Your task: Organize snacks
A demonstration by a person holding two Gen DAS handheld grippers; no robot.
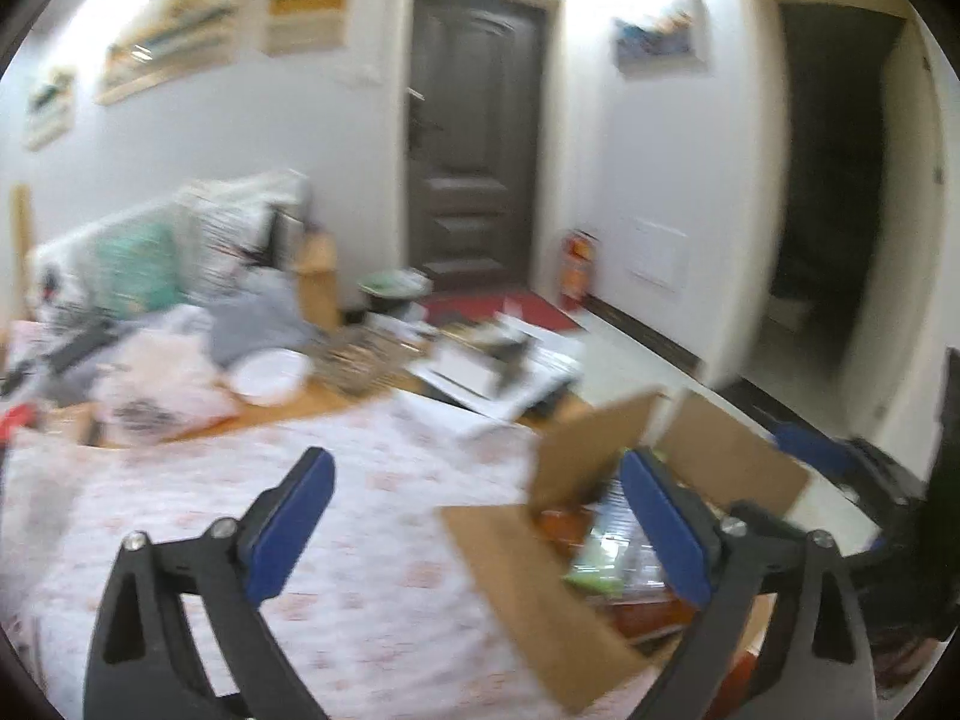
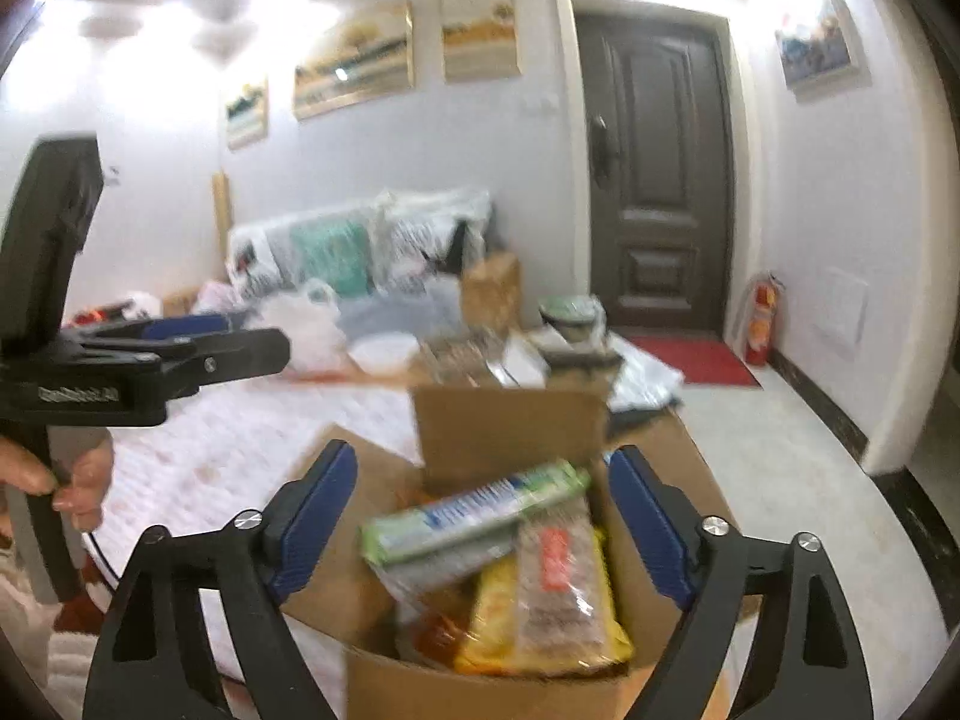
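An open cardboard box [image 2: 510, 432] of snack packets stands on a table with a pink-patterned cloth [image 1: 372, 516]. In the right wrist view it holds a green and white packet [image 2: 474, 516], a clear packet with a red label [image 2: 558, 588] and a yellow packet [image 2: 498, 618]. My right gripper [image 2: 480, 516] is open, its jaws either side of the box top, holding nothing. My left gripper [image 1: 474, 516] is open and empty, over the cloth just left of the box [image 1: 522, 576]. It also shows side-on in the right wrist view [image 2: 180, 348], held by a hand.
Beyond the cloth lie a white bowl [image 1: 270, 375], papers, a brown carton [image 2: 492, 291] and bagged cushions [image 2: 360, 246]. A dark door [image 2: 654, 168], red mat [image 2: 690, 360] and fire extinguisher [image 2: 762, 318] are at the back. Tiled floor lies to the right.
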